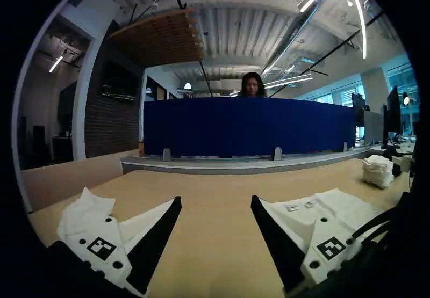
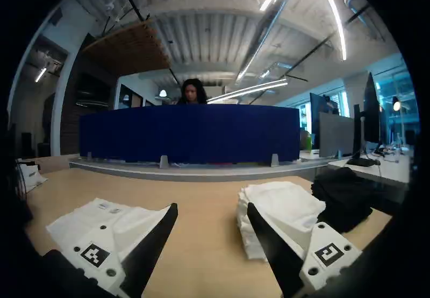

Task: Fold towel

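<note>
- Two grippers are held low and about level over the wooden table (image 1: 215, 244), both facing the blue divider (image 1: 242, 126) along its far edge.
- The left gripper (image 1: 215, 198) has its fingers spread wide with nothing between them. Bare tabletop runs from the tips to the divider.
- The right gripper (image 2: 212, 205) is likewise spread apart and grips nothing, with open tabletop ahead of its gap.
- The towel (image 1: 344, 206), white and lying flat, sits behind the left gripper's right finger. In the right gripper view the towel (image 2: 107, 217) lies behind that gripper's left finger, so it is between the two tools.
- A crumpled white cloth (image 1: 86, 206) lies by the left gripper's left finger, near the table's left edge.
- A stack of folded white towels (image 2: 279, 212) stands just behind the right gripper's right finger. A black cloth (image 2: 341, 196) lies beside it, toward the table's right edge.
- A person (image 2: 192, 91) shows above the divider, and monitors (image 2: 336, 131) stand on the desk to the right.
</note>
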